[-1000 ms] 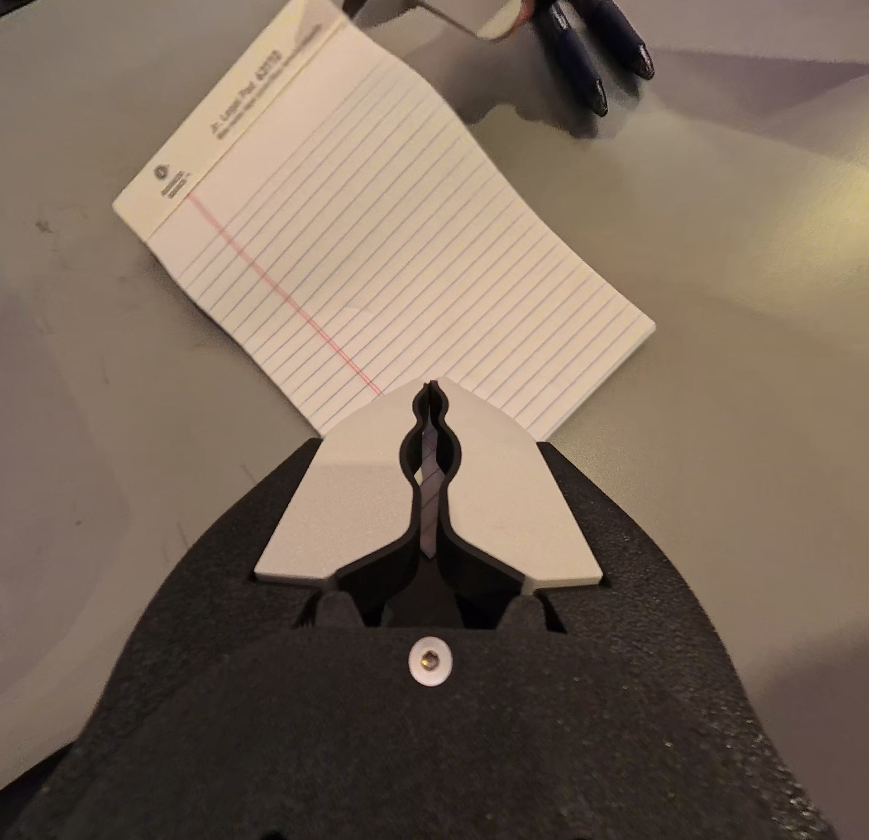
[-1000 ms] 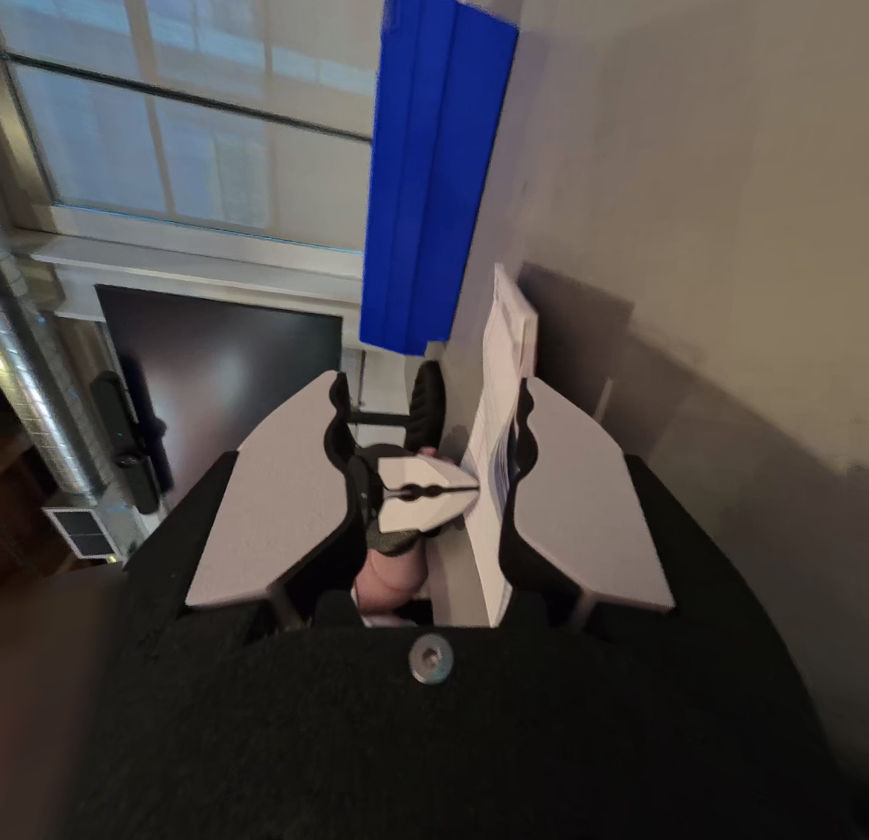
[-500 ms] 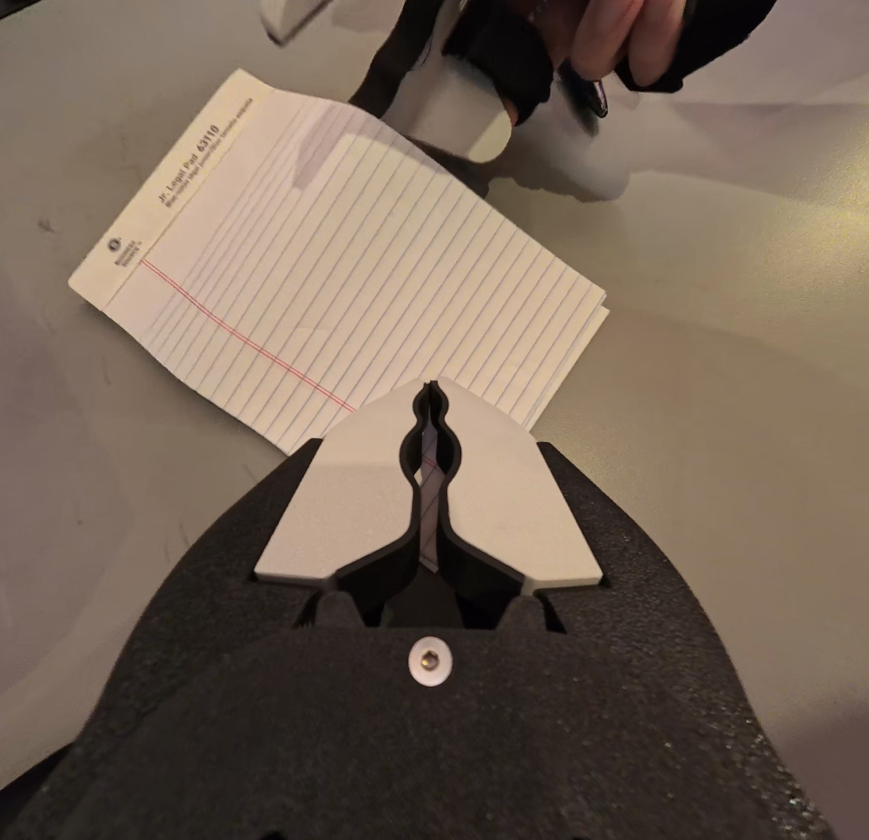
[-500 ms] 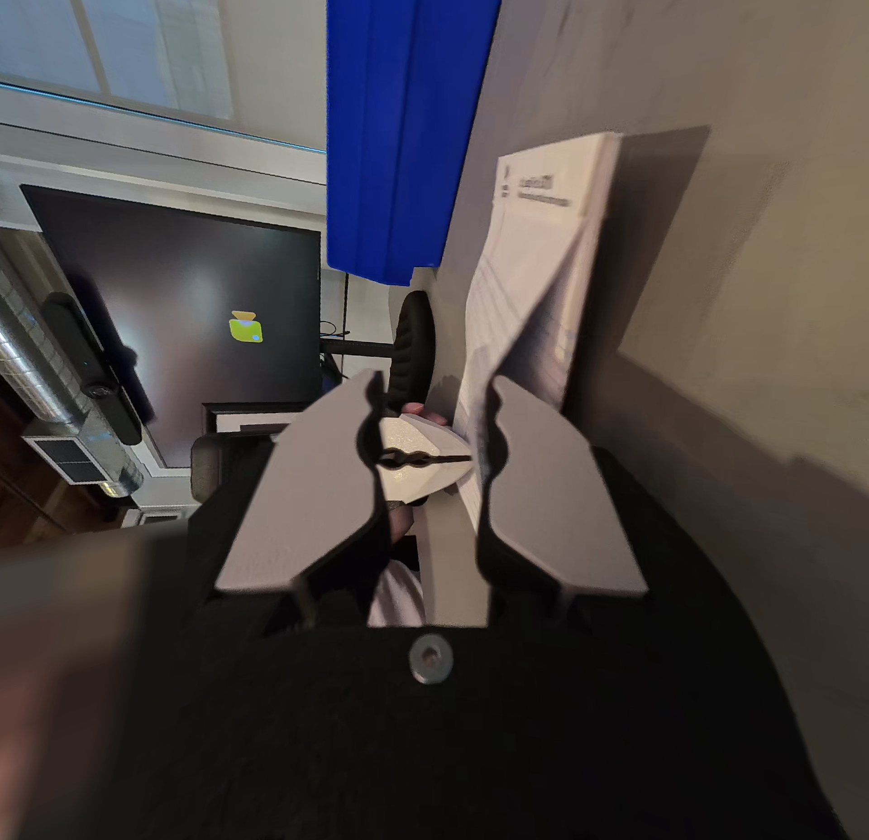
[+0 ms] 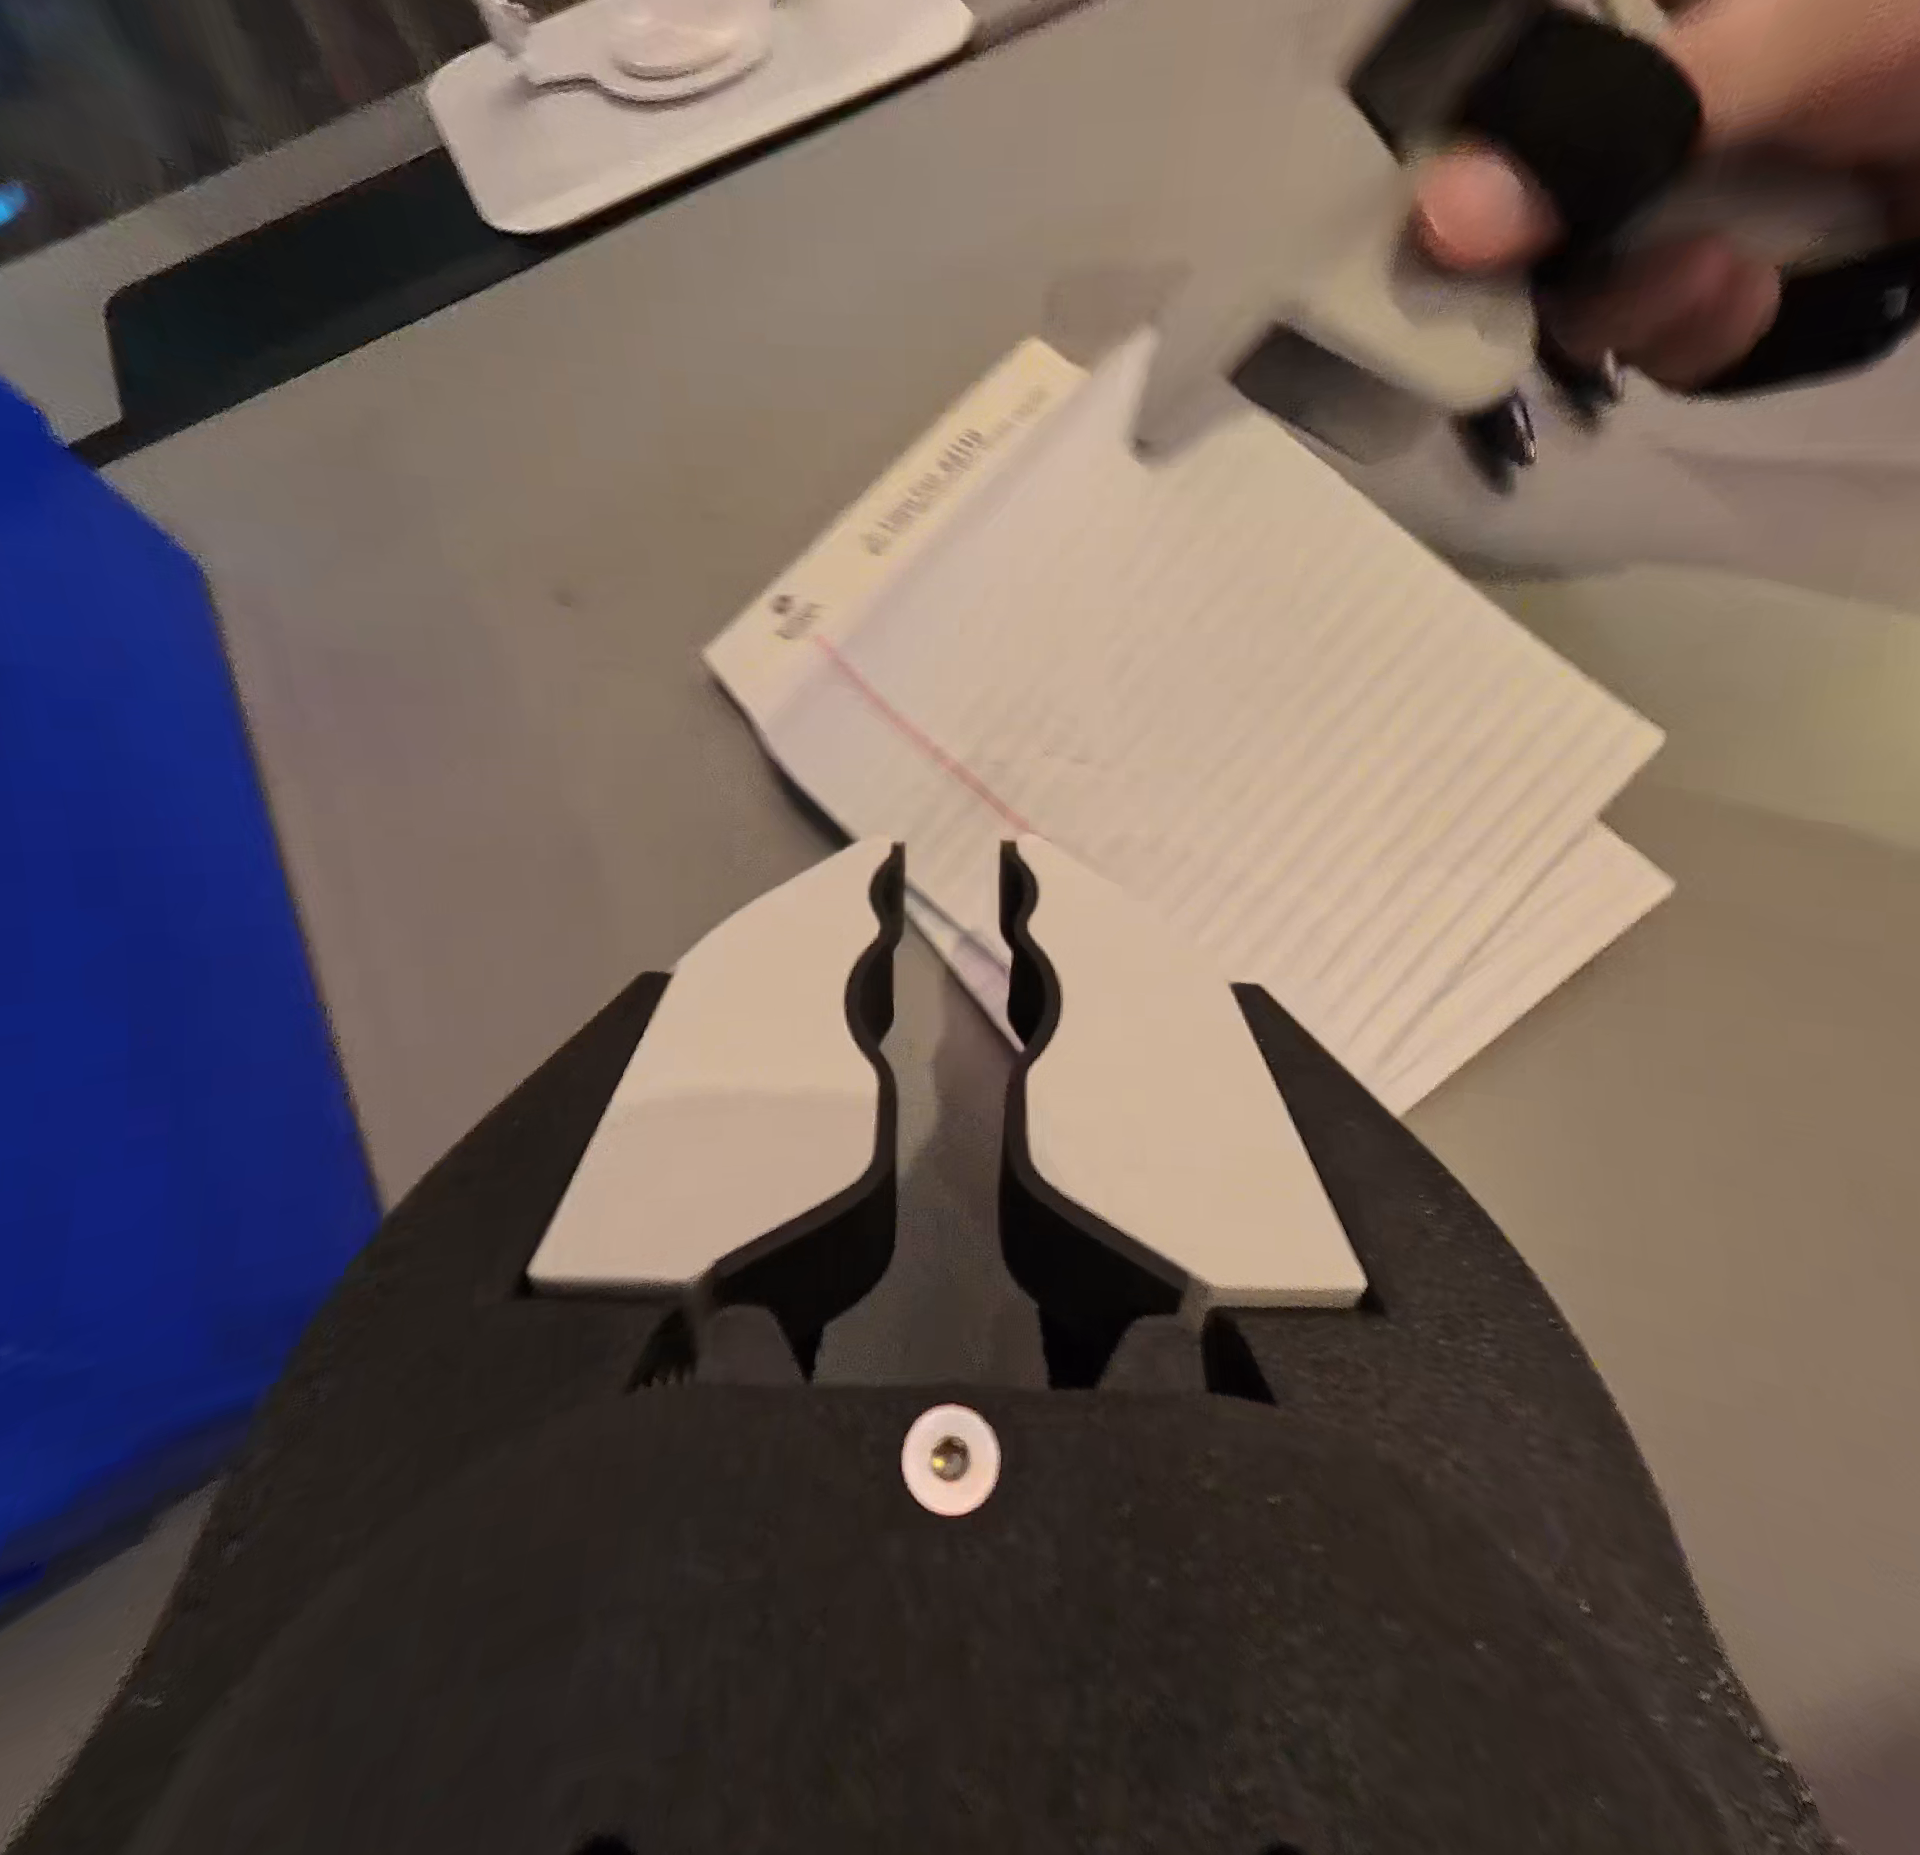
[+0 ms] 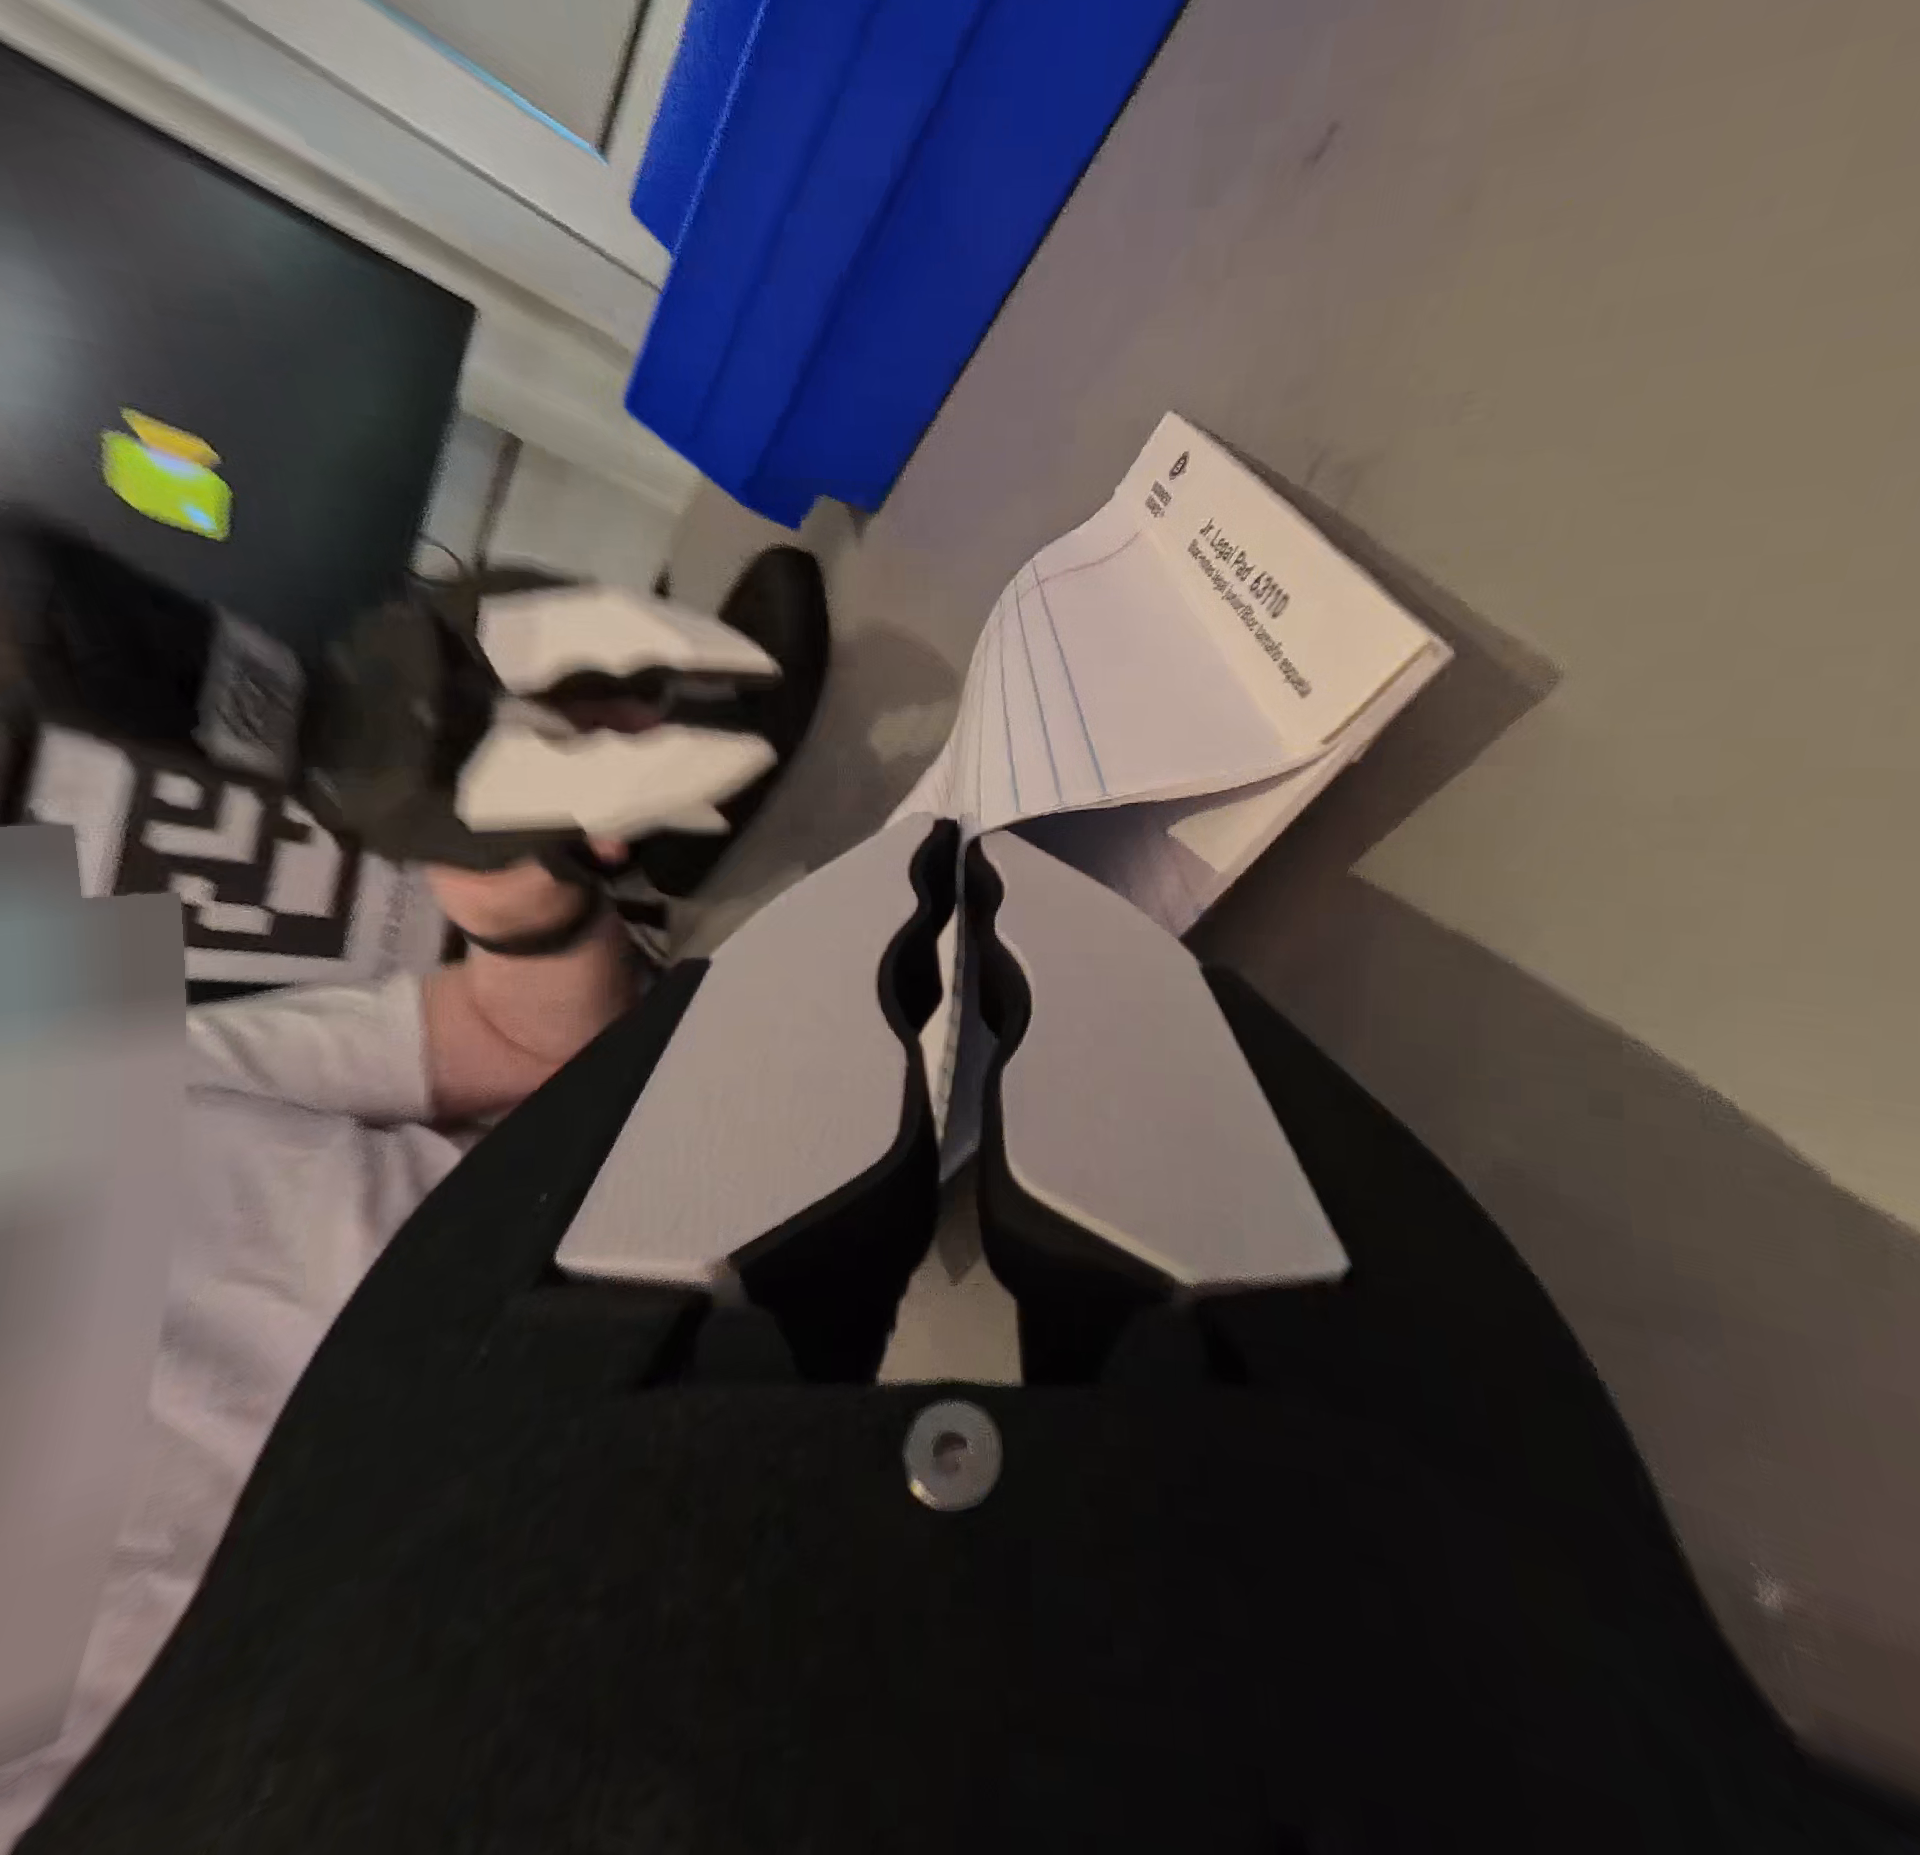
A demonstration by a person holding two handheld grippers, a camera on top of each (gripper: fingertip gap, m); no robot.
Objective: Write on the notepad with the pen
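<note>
left hand-held gripper: jaws parted to a narrow gap, nothing clamped, held low over the grey tabletop. notepad flat on the tabletop just ahead and to the right of its tips, near corner showing through the gap; touching or apart not determinable. top sheets of the pad fanned away from the lower stack at the near right edge. picture motion-blurred.

right hand-held gripper: jaws nearly together, pinching the curled-up lower edge of the pad's top sheets. pad's bound header end lying on the tabletop beyond the tips. same hand-held gripper seen blurred in the left wrist view, ahead and to the right, over the pad's far end, gripped by a hand. dark pens just beyond it, blurred; held or lying not determinable.

blue box to the left of the left hand-held gripper. white tray well ahead, at the far tabletop edge.
</note>
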